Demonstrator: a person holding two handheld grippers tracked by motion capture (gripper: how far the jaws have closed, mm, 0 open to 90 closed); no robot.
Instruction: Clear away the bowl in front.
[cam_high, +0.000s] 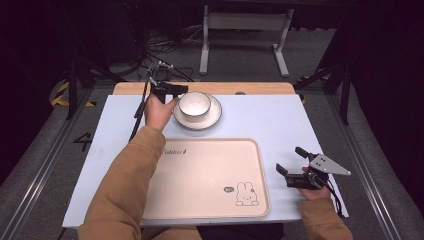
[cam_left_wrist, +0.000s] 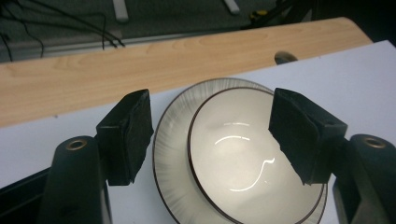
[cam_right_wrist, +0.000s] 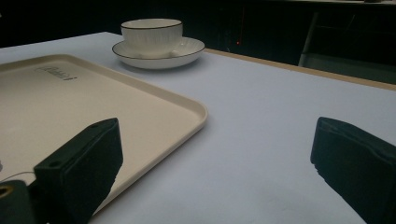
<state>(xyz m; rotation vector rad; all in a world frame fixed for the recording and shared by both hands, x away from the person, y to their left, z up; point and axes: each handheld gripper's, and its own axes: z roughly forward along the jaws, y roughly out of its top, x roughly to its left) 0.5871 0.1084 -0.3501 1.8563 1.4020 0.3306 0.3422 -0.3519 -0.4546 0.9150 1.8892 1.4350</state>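
A white cup (cam_high: 194, 103) with a dark rim stands on a matching saucer (cam_high: 212, 117) at the far middle of the table. My left gripper (cam_high: 178, 92) hovers at the cup's left rim, open. In the left gripper view the cup (cam_left_wrist: 243, 158) lies between and beyond the spread pads (cam_left_wrist: 127, 133), and no contact shows. A beige tray (cam_high: 207, 175) with a rabbit drawing lies near the front edge. My right gripper (cam_high: 291, 161) rests open just right of the tray, with nothing between its jaws. From the right gripper (cam_right_wrist: 217, 168) the cup (cam_right_wrist: 152, 32) stands far off past the tray (cam_right_wrist: 93, 102).
The pale blue table top (cam_high: 265, 120) ends in a wooden strip (cam_high: 250, 88) at the far edge. Cables and a white stand (cam_high: 245, 30) are on the floor beyond. Bare table lies right of the saucer and between saucer and tray.
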